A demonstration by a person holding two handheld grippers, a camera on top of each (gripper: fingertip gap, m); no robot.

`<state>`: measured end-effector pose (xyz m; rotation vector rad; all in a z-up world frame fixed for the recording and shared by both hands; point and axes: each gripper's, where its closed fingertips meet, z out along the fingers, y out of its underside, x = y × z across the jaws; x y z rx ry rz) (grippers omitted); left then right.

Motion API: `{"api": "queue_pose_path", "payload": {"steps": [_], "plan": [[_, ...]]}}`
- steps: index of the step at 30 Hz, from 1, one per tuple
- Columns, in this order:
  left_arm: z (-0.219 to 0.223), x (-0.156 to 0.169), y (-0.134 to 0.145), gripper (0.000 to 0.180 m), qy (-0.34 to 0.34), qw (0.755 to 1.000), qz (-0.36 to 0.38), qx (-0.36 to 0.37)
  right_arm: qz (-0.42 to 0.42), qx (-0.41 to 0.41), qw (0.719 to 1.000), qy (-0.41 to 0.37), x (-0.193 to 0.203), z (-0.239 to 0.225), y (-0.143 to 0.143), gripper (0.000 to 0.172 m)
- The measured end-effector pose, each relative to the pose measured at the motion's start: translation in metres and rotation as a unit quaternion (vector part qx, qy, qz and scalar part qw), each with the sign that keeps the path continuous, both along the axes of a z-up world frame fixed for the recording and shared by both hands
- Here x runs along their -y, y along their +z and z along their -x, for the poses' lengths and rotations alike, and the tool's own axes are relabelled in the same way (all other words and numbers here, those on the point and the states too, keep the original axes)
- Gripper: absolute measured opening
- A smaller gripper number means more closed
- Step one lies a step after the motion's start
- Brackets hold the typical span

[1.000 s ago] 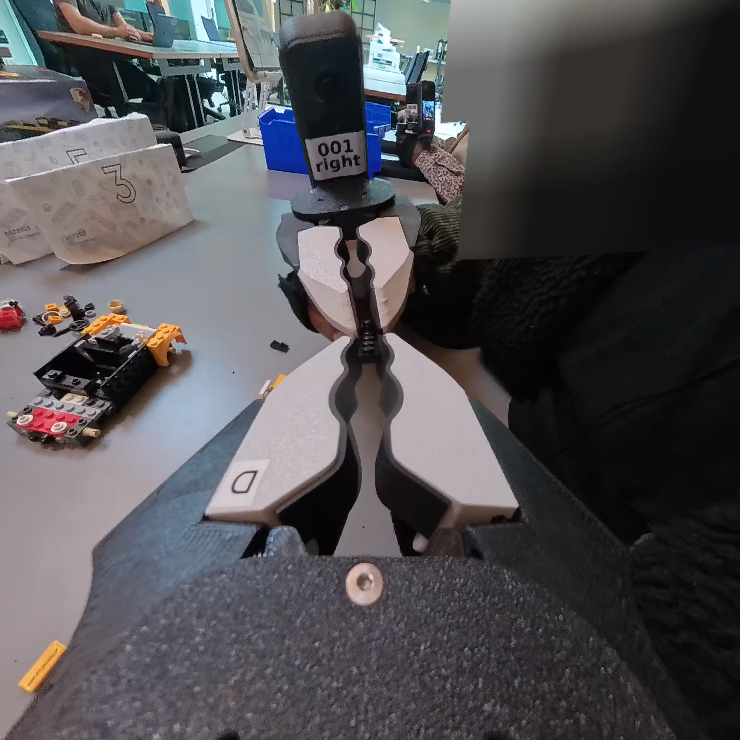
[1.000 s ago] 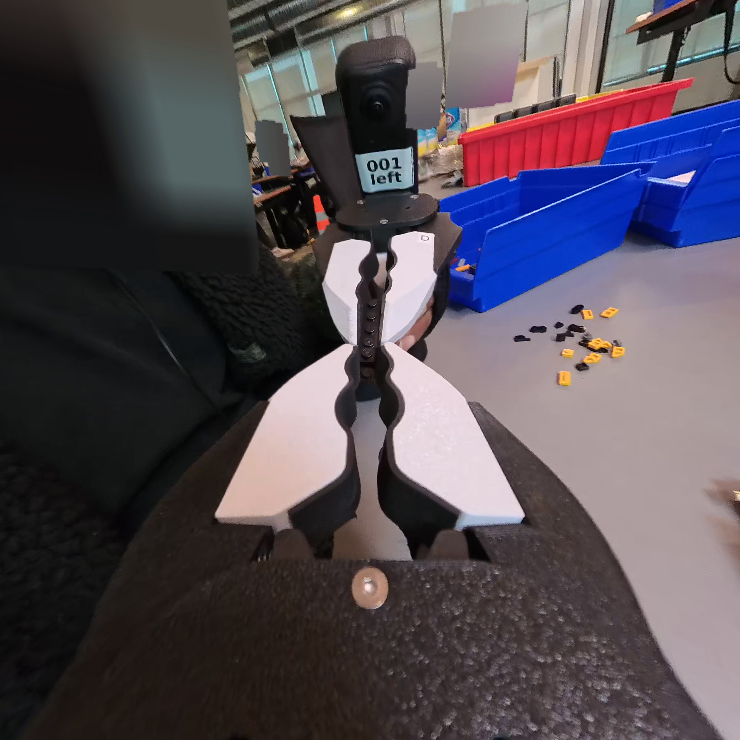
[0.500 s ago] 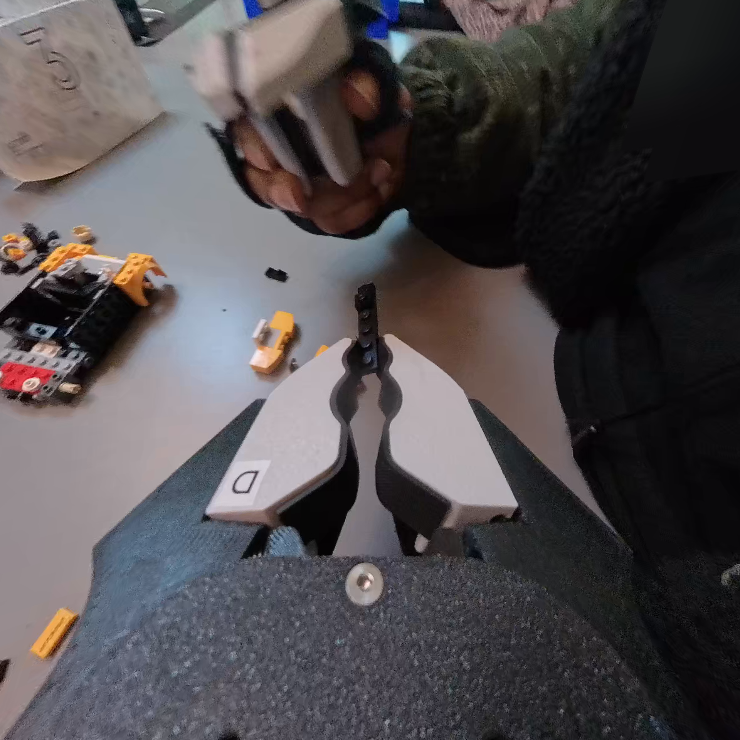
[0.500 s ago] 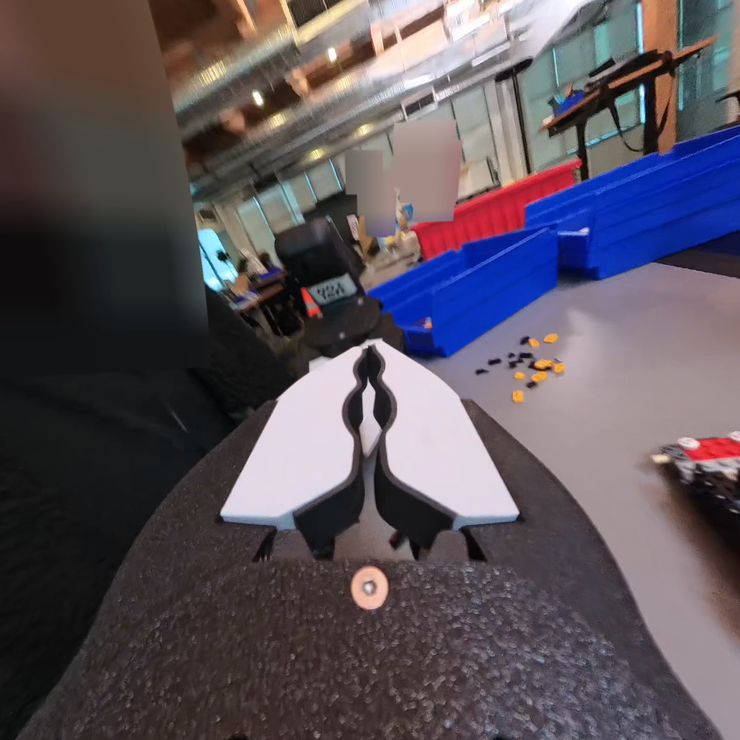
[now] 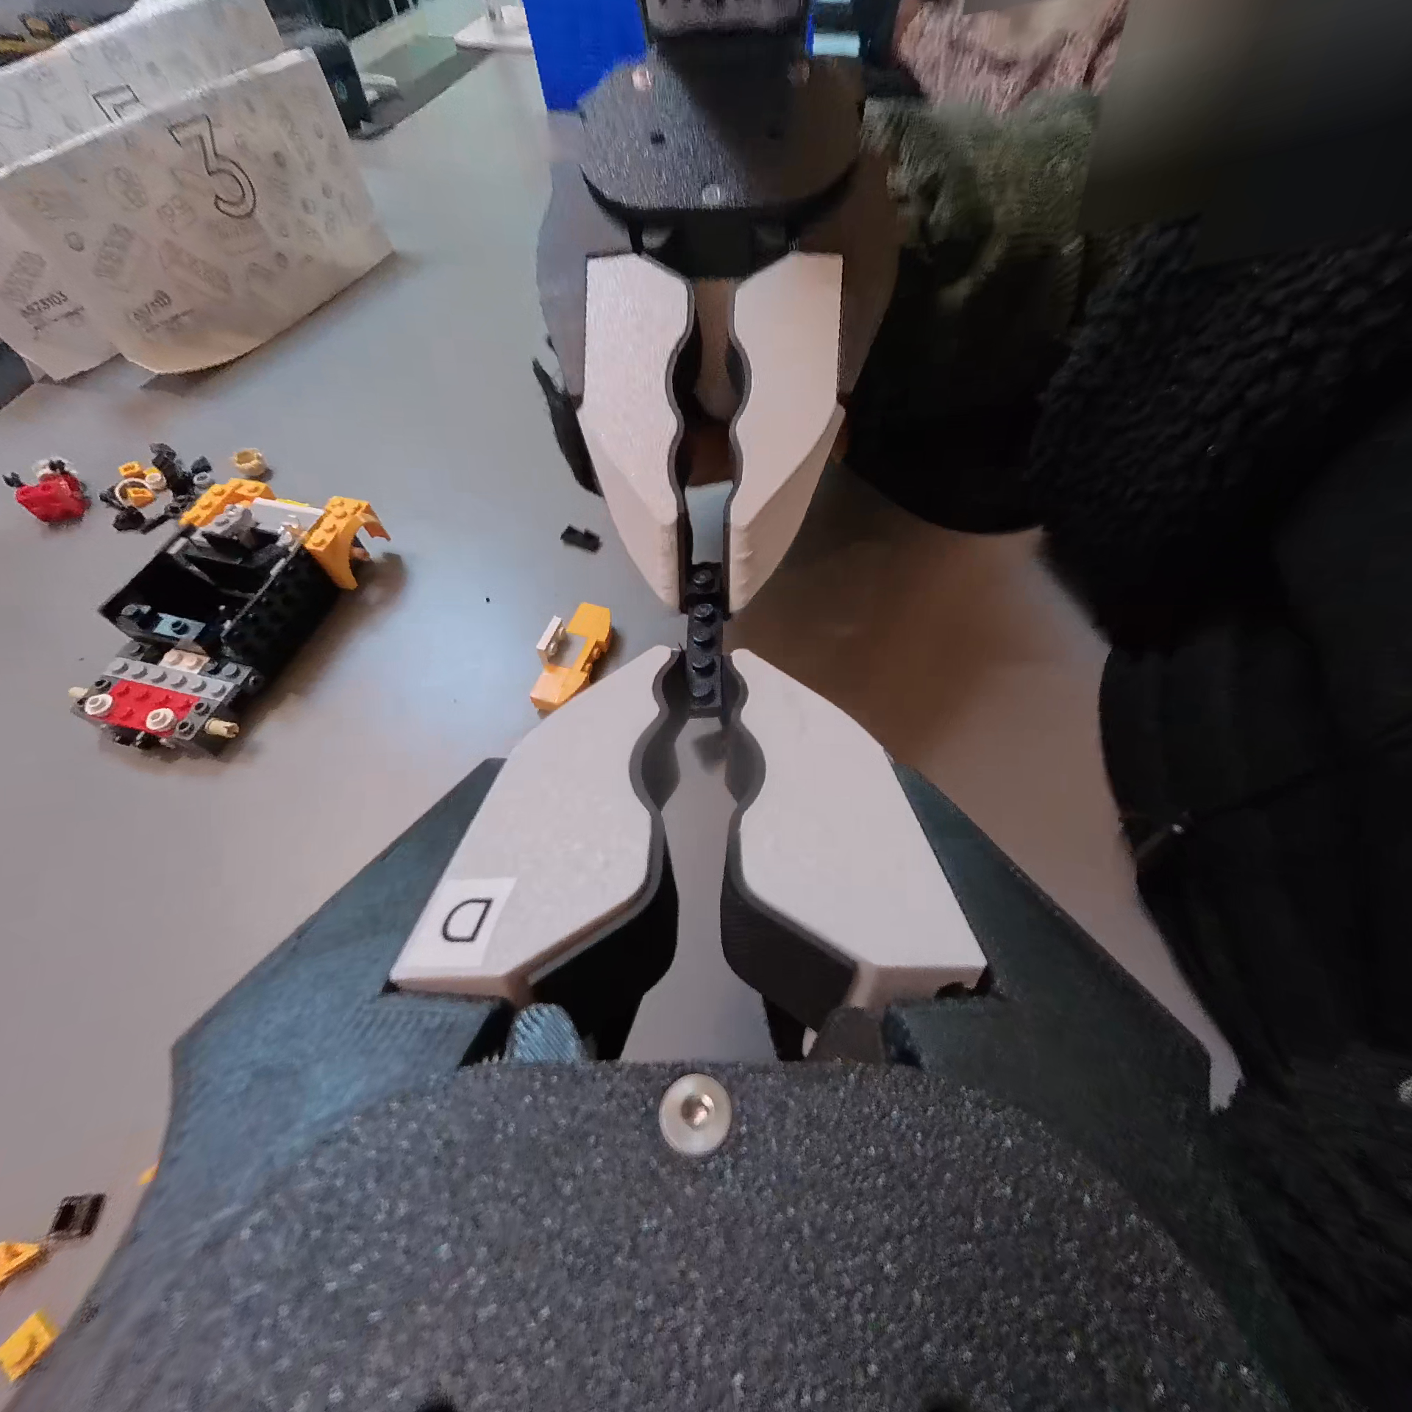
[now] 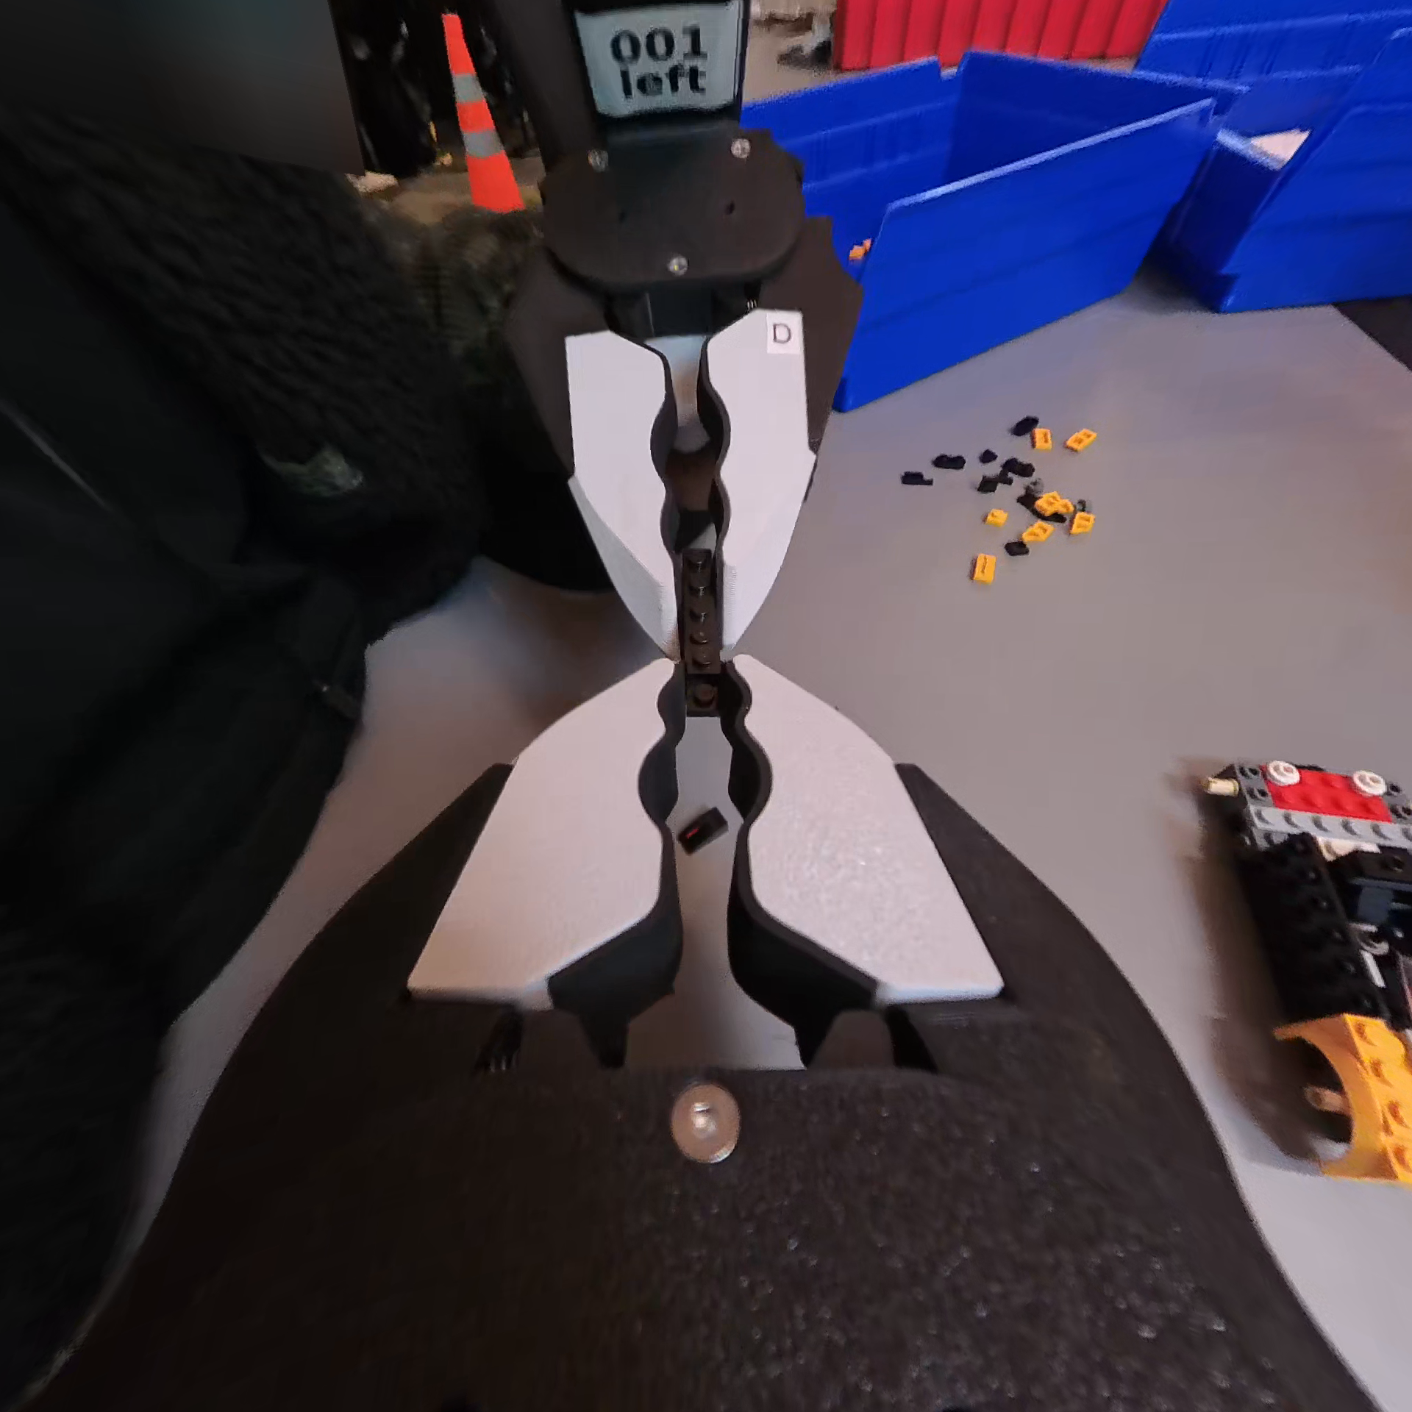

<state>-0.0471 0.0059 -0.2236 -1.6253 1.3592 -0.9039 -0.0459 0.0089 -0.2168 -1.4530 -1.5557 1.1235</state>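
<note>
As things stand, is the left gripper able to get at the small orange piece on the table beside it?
Probably not right away: the left gripper is shut on the black strip, which the right gripper also clamps. The orange piece lies unobstructed.

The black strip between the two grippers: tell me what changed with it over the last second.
A second ago both grippers held the black strip tip to tip. Half a second ago the right gripper had let go and swung up and away, shut on nothing. Now it is back, gripping the strip's far end. The left gripper held its end throughout; the car model on the table stayed put.
</note>
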Motion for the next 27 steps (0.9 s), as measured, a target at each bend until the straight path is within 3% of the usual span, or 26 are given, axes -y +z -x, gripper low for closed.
{"api": "queue_pose_path", "payload": {"steps": [5,11,16,20,27], "plan": [[0.001,0.0,0.028,0.009,-0.006,0.992,0.055,0.11,0.005,-0.065,0.998,-0.009,0.001,0.006,0.014,0.008],[0.0,0.0,0.04,0.008,-0.005,0.988,0.046,0.148,0.022,-0.098,0.995,-0.007,0.004,0.009,0.023,0.008],[0.0,0.002,0.03,0.008,-0.006,0.995,0.012,0.095,0.019,-0.069,0.997,-0.001,0.006,0.009,0.015,0.008],[0.0,0.003,0.018,0.009,-0.005,0.999,-0.019,0.044,-0.02,-0.028,0.999,-0.005,0.003,0.006,0.006,0.014],[-0.001,0.005,0.001,0.009,-0.011,0.999,-0.031,-0.009,-0.088,0.028,0.996,0.005,0.008,0.006,-0.007,0.007]]}}
